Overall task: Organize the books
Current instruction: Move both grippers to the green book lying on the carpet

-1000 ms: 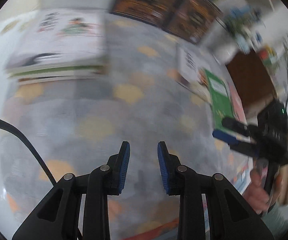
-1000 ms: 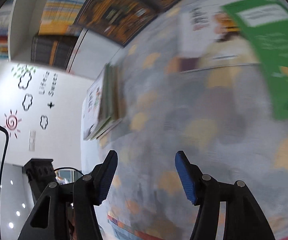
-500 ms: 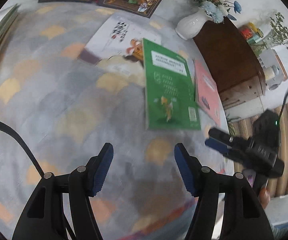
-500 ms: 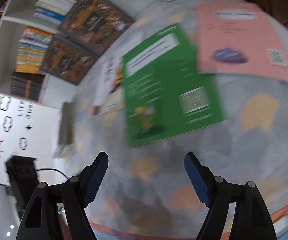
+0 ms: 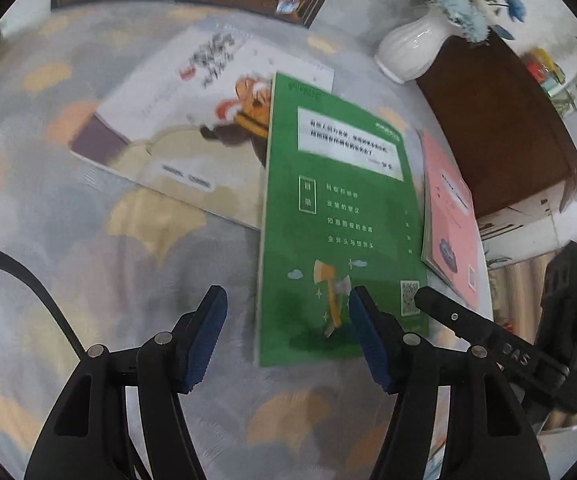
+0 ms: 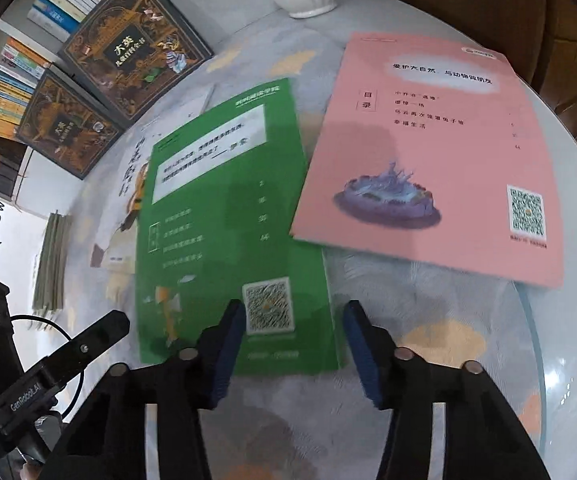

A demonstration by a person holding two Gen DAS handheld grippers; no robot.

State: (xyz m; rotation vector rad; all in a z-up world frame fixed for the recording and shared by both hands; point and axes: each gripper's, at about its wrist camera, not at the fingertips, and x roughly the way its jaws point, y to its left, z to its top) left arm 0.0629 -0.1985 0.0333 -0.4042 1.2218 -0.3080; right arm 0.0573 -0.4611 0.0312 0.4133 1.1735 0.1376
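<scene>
Green book [image 5: 340, 216] lies flat on the table [image 5: 160, 280], its left edge overlapping a white picture book [image 5: 176, 128]; pink book [image 6: 428, 152] lies just to its right. Left gripper [image 5: 284, 328] hangs open above the green book's near left corner, nothing between the jaws. Right gripper [image 6: 294, 344] is above the near right corner, jaws closing, not yet pressing the cover.

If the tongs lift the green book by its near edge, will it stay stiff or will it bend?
The green book looks thin with a soft cover, so it would probably droop when held by one edge. It lies flat on the table, leaving little edge to catch, and may slide if pushed. It is probably light.
</scene>
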